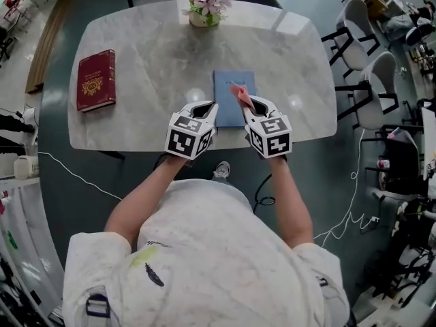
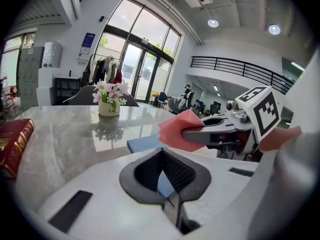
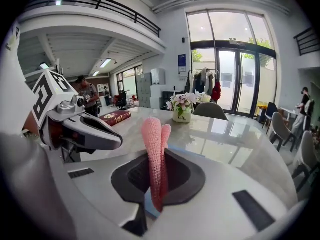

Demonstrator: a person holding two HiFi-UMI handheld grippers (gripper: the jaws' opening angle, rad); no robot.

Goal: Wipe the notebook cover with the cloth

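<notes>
A blue notebook (image 1: 230, 90) lies flat near the table's front edge, and shows low in the left gripper view (image 2: 144, 143). My right gripper (image 1: 251, 103) is shut on a pink cloth (image 1: 240, 93), which hangs just over the notebook's right half. In the right gripper view the cloth (image 3: 154, 144) stands up as a folded strip between the jaws. My left gripper (image 1: 210, 106) hovers at the notebook's near left corner, shut with nothing in it (image 2: 162, 153). The two grippers are side by side, a little apart.
A dark red book (image 1: 96, 79) lies at the table's left side. At the far edge stands a pot of pink flowers (image 1: 206, 5). The marble table (image 1: 150, 53) has rounded corners. Chairs (image 1: 371, 87) stand on the right, and cables trail over the floor.
</notes>
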